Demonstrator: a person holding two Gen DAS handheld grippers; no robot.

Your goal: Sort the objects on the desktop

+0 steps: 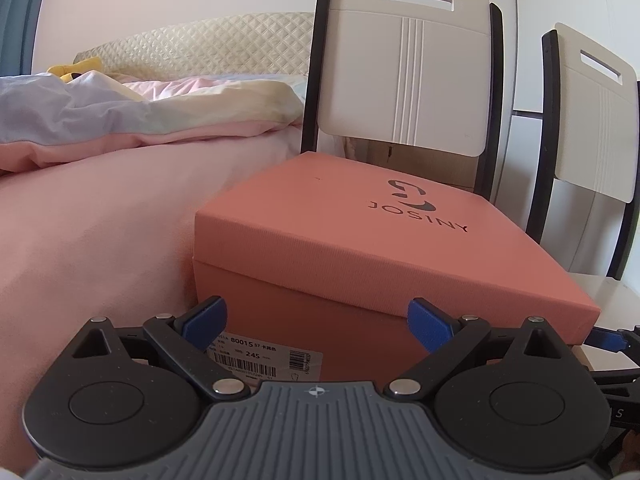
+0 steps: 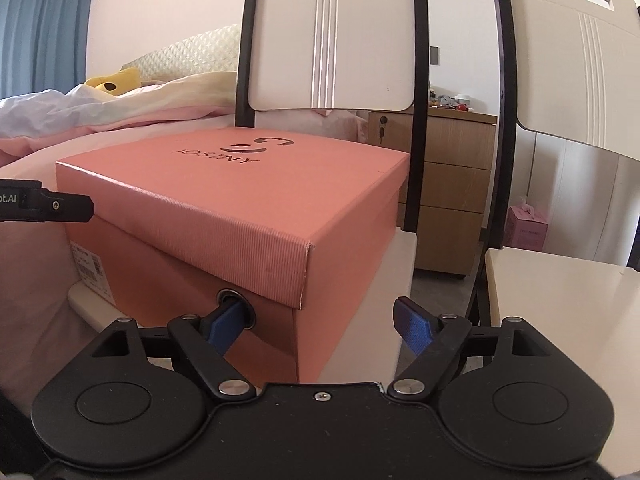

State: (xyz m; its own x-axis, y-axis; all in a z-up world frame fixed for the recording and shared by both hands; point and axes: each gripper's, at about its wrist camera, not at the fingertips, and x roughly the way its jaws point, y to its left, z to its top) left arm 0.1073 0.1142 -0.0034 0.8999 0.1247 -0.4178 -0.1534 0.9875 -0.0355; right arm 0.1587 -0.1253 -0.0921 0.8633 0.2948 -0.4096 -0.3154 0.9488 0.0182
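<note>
Shoebox [image 1: 360, 248], salmon-pink with its lid on and the word JOSINY printed on top, sits on the seat of a white chair [image 1: 404, 60] that stands just beside a bed with pink sheets [image 1: 100, 220]. Its long axis runs from the front edge of the seat back toward the chair's backrest. The short end bearing a white barcode label [image 1: 256, 356] faces forward, toward the left gripper [image 1: 316, 322]. In the right wrist view the lettering on the lid reads upside down.

That left gripper has its blue-padded fingers spread wide in front of the labelled end, neither pad visibly touching the cardboard. The lower part of the label is cut off by the gripper body, and its small print is hard to read beyond "80015" and "245".

The right gripper [image 2: 320, 324] is at the box's near right corner, also spread wide. Its left fingertip [image 2: 224, 326] lies over a round metal-rimmed vent hole [image 2: 236, 312] in the long side of the box; whether it enters the hole cannot be told. The other finger hangs in open air over the seat edge.

A second white chair [image 2: 560, 300] stands to the right, its back cropped by the frame. Behind are a wooden drawer unit [image 2: 452, 184], a pink carton [image 2: 526, 226] on the floor, a yellow plush toy [image 2: 114, 80] half buried in bedding, and a blue curtain [image 2: 44, 36].
</note>
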